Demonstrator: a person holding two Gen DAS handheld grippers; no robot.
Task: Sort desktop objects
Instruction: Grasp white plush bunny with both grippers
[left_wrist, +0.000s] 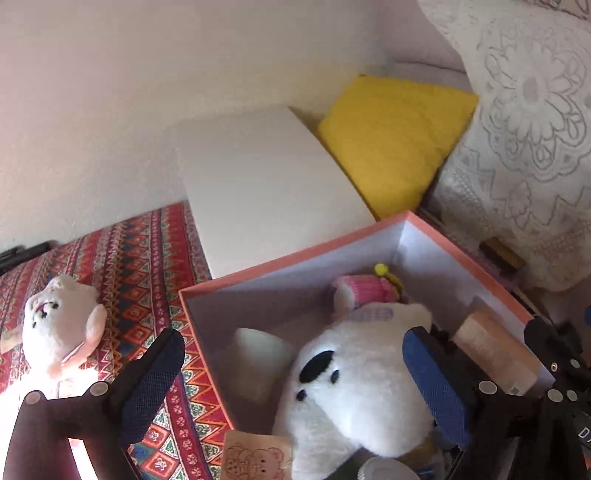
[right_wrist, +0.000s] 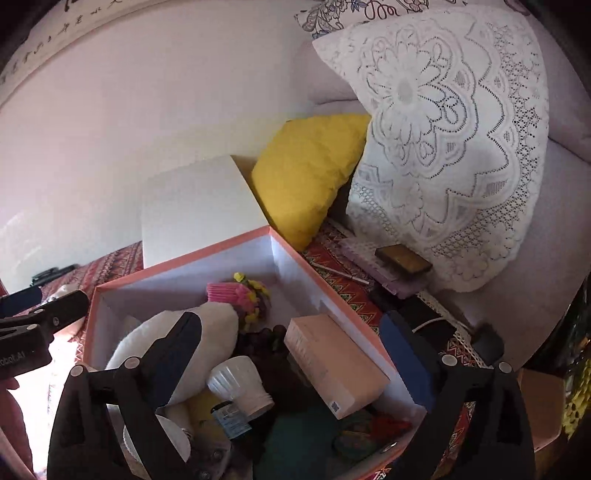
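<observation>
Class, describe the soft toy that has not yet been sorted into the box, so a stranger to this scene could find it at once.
Start at the pink-rimmed box on the red patterned cloth. Look left of the box, outside it, where a small pale plush toy lies on the cloth. Unlike the bigger white plush with black patches inside the box, it is pinkish and lies alone.

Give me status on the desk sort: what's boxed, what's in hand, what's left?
Done: the pink-rimmed box already holds the white plush dog, a pink carton, a white bottle and a pink knitted toy.
In hand: nothing; the left claw and right claw both hang open over the box.
Left: the white plush cat still on the patterned cloth, plus a purple notebook beside the box.
</observation>
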